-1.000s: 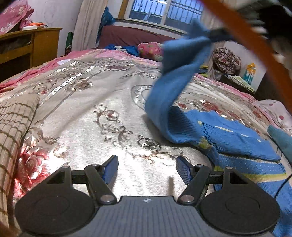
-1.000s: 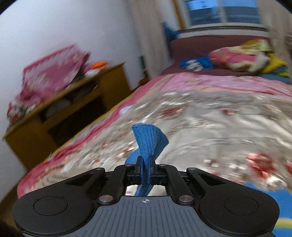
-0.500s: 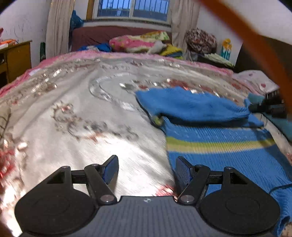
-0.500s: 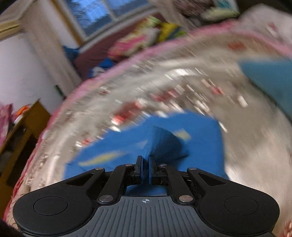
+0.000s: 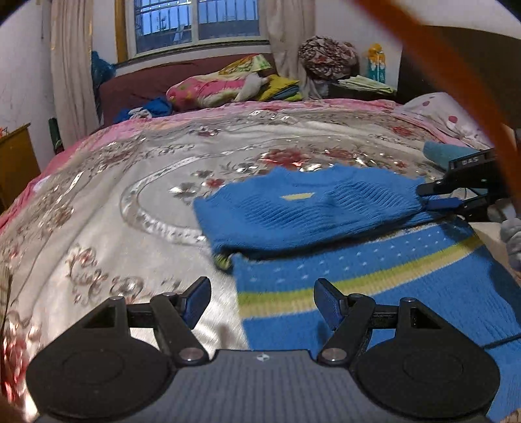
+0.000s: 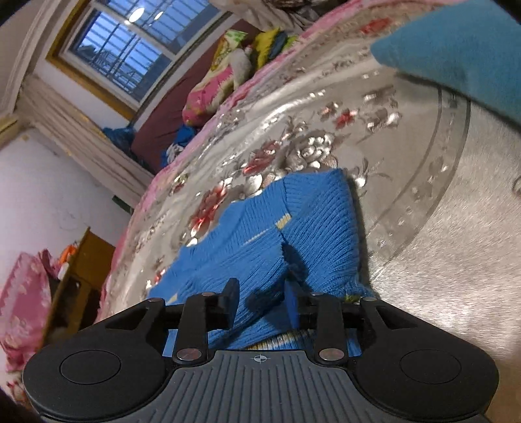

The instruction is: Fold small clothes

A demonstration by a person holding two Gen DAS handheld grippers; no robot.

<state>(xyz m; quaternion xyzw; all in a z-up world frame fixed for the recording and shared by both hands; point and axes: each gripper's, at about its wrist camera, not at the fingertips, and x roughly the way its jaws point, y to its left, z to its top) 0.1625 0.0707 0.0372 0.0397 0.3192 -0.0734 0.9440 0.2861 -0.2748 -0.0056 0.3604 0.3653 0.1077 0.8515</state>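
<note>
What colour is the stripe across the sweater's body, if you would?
Yellow-green, on the blue sweater; left wrist view shows it best.

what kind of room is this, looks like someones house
Most likely a bedroom in a home. A blue knit sweater lies on a wide bed under a shiny floral bedspread; folded bedding is piled at the far end beneath a barred window.

The only lettering I can see sits on the right gripper (image 5: 456, 195) at the far right, small pale characters too blurred to read for certain.
</note>
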